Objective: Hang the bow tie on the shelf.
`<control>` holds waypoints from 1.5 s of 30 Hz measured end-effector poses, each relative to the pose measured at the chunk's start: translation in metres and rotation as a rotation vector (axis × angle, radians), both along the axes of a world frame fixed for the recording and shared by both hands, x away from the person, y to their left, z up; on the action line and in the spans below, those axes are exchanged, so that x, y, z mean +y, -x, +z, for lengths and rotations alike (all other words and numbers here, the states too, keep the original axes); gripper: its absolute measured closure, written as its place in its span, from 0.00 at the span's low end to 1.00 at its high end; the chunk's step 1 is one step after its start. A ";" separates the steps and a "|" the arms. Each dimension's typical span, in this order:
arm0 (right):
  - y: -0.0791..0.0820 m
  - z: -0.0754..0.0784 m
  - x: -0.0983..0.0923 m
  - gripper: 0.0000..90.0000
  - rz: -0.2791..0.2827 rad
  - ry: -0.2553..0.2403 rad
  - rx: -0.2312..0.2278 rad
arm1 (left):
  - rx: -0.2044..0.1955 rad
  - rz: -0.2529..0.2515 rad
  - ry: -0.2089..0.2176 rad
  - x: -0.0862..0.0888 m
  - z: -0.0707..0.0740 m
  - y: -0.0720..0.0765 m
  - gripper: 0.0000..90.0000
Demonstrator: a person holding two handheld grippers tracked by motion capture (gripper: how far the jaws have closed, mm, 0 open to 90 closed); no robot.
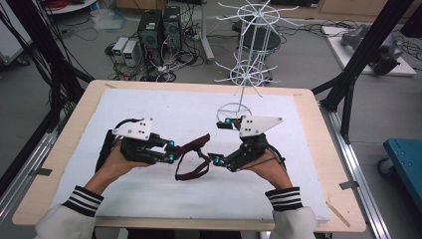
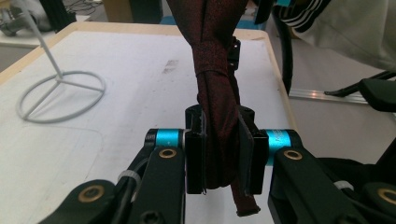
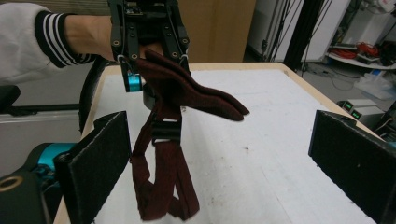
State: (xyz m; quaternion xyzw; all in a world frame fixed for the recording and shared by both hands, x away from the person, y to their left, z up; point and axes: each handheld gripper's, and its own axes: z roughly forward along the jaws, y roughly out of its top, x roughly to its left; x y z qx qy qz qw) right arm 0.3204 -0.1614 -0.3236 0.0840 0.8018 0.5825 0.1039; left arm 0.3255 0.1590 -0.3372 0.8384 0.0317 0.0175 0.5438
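A dark red fabric strap (image 1: 191,158) with a black buckle (image 3: 165,130) hangs between the two grippers over the white mat. My left gripper (image 1: 170,151) is shut on its knotted upper end (image 2: 219,140), which sits pinched between the black pads. A flap of the dark red strap (image 3: 205,98) juts out to the right of the left gripper (image 3: 154,79), and its loop droops to the mat. My right gripper (image 1: 222,141) stands wide open just right of the strap, its pads (image 3: 100,158) apart with nothing pressed between them.
A white wire rack (image 1: 247,47) rises from a ring base (image 2: 60,95) at the back of the white mat (image 1: 164,107). The wooden table edge (image 1: 69,129) frames the mat. Computers and cables lie on the floor behind.
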 end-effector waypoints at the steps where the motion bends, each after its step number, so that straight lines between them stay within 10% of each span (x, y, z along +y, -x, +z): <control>1: -0.001 0.000 0.002 0.06 0.002 0.003 -0.002 | 0.001 -0.001 -0.001 -0.001 -0.001 0.000 0.84; 16: -0.003 0.001 0.016 0.48 0.095 0.037 -0.021 | 0.014 -0.006 -0.019 0.000 -0.002 -0.001 0.84; 21: -0.001 0.002 0.018 0.90 0.152 0.056 -0.058 | 0.037 0.007 0.002 0.002 -0.002 -0.002 0.83; 33: -0.001 0.004 0.017 0.93 0.138 0.046 -0.068 | 0.059 0.031 0.014 0.001 -0.002 -0.003 0.78; 37: -0.002 0.005 0.017 0.93 0.125 0.043 -0.066 | 0.041 0.008 0.038 0.000 -0.005 -0.004 0.64; 43: -0.002 0.006 0.014 0.92 0.104 0.047 -0.072 | 0.015 0.151 0.029 -0.008 -0.006 0.000 0.02; 45: -0.003 0.006 0.013 0.92 0.099 0.043 -0.076 | -0.015 0.159 0.028 -0.007 -0.005 0.001 0.02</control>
